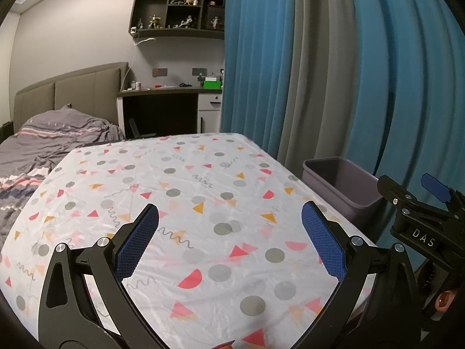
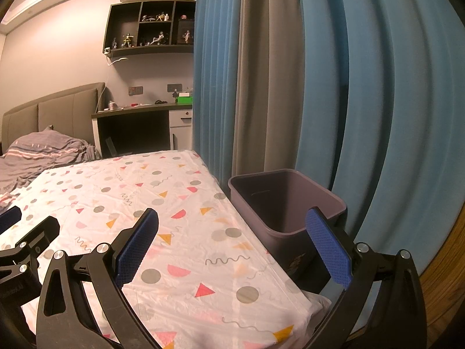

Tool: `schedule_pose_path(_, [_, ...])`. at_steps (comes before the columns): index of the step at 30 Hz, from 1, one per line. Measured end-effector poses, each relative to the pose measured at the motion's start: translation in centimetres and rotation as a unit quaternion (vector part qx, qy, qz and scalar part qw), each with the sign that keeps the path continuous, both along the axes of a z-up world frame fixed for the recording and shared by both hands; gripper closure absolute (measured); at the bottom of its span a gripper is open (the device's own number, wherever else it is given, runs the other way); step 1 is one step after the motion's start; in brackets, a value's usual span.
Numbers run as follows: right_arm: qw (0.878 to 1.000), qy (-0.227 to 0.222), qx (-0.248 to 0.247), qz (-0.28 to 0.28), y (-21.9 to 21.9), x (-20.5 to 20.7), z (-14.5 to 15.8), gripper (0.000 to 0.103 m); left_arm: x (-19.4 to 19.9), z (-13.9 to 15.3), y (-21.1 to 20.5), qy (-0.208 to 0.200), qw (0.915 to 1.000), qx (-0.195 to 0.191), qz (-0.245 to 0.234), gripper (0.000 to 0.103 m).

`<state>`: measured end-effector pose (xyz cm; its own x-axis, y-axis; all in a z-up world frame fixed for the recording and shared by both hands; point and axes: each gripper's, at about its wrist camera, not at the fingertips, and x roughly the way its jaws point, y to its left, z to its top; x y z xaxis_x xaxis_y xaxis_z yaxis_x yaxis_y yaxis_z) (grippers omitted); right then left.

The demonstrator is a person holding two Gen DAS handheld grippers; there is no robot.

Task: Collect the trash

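Observation:
A grey-purple bin [image 1: 340,189] stands on the floor at the right edge of the table; it also shows in the right wrist view [image 2: 284,206] and looks empty. My left gripper [image 1: 229,218] is open and empty above the patterned tablecloth [image 1: 189,192]. My right gripper [image 2: 232,224] is open and empty, over the table's right edge [image 2: 252,241] beside the bin. The right gripper also shows at the right of the left wrist view [image 1: 421,203]. The left gripper shows at the left of the right wrist view [image 2: 20,238]. No trash shows on the table, only a small red-orange scrap [image 1: 223,344] at the bottom edge.
Blue and grey curtains [image 2: 319,87] hang behind the bin. A bed with a grey cover [image 1: 43,145] lies left of the table. A desk [image 1: 171,93] and a wall shelf with figurines [image 1: 180,8] stand at the back.

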<state>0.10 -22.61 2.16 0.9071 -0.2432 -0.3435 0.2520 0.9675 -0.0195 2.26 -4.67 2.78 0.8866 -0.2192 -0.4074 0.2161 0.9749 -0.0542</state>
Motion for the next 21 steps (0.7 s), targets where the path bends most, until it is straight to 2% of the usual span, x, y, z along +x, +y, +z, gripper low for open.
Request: schedule_pose_path(21, [1.000,0.000,0.001,0.000,0.06,0.04,-0.02,0.006,-0.02,-0.05,-0.22,0.005,1.0000,-0.004,-0.003,0.006])
